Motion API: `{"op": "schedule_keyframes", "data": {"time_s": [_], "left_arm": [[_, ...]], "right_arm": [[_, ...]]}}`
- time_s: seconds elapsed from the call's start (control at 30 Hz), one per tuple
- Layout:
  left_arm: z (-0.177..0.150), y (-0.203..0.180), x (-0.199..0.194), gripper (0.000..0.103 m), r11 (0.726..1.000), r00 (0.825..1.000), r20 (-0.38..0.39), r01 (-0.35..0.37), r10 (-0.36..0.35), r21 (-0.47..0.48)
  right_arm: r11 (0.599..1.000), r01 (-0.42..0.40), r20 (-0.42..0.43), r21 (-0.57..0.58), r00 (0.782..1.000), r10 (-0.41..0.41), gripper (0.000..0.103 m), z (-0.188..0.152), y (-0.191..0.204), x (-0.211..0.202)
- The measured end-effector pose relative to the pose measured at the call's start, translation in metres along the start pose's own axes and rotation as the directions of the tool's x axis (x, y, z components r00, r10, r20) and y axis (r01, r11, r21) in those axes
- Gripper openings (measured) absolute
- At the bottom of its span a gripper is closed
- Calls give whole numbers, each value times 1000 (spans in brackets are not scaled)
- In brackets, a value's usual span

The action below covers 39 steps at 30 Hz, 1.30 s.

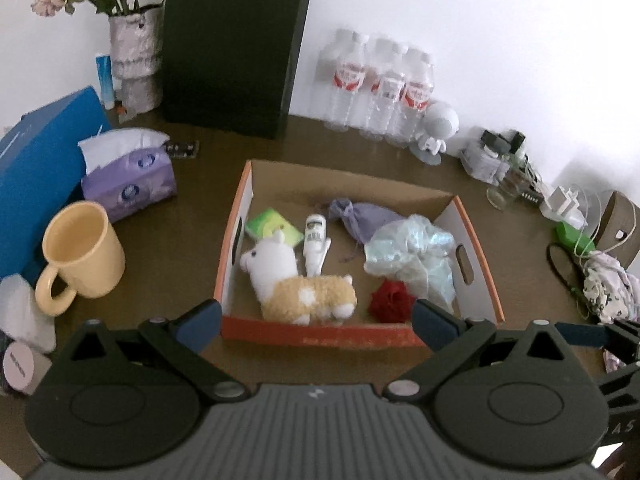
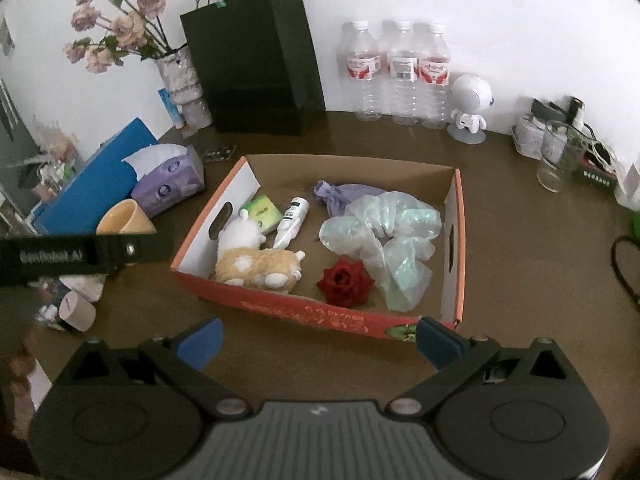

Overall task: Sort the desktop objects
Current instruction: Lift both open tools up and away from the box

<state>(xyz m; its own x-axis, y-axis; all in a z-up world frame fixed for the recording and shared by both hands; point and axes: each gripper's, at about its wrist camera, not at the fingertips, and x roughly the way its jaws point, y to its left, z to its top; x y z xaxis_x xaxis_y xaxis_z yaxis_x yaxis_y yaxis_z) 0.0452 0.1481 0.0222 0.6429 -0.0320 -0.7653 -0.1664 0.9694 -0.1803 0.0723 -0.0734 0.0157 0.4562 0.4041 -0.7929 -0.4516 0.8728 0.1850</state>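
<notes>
Blue box point(image 1: 36, 152): one, far left of the left jaws; cut off by the frame edge.
Mug point(image 1: 80, 252): one, cream, left of the left jaws; in the right wrist view only its rim shows above the other gripper's black body.
Tissue pack point(image 1: 128, 176): one, purple, ahead and left of the jaws.
Pink roll point(image 2: 78, 312): one, left of the right jaws; items behind it too blurred to name.
Left gripper point(image 1: 318, 326): jaws spread wide, holding nothing, just short of the box's near wall.
Right gripper point(image 2: 320, 344): jaws spread wide, empty, also just short of the near wall.
Cardboard box point(image 1: 320, 334): one, orange-edged, straight ahead between both pairs of jaws.
Plush alpaca point(image 1: 296, 284): one, in the box, near-left; its head partly hidden by the wall in the right wrist view.
Green packet point(image 1: 272, 226): one, behind the alpaca.
White tube point(image 1: 316, 242): one, mid-box; label unreadable.
Purple pouch point(image 1: 360, 216): one, far side, partly under the plastic.
Crumpled plastic point(image 1: 416, 256): one bundle, right half of box.
Red rose point(image 1: 390, 300): one, near wall, just ahead of the right-hand fingertip.
Black bag point(image 1: 232, 52): one, at the wall.
Water bottles point(image 2: 398, 72): three counted.
White figurine point(image 2: 470, 106): one, right of bottles.
Glass point(image 2: 560, 156): one, far right; clutter behind indistinct.
</notes>
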Motion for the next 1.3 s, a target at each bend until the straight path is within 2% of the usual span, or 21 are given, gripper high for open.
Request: {"op": "schedule_keyframes", "data": {"time_s": [0.73, 1.3], "left_arm": [[-16, -7, -5, 103, 1000, 1000, -7, -5, 5, 18], [-23, -12, 0, 103, 999, 998, -43, 45, -44, 15]], "right_arm": [[1000, 9, 3, -23, 1000, -9, 103, -7, 9, -7], [1000, 25, 2, -1, 1000, -25, 103, -11, 4, -8]]}}
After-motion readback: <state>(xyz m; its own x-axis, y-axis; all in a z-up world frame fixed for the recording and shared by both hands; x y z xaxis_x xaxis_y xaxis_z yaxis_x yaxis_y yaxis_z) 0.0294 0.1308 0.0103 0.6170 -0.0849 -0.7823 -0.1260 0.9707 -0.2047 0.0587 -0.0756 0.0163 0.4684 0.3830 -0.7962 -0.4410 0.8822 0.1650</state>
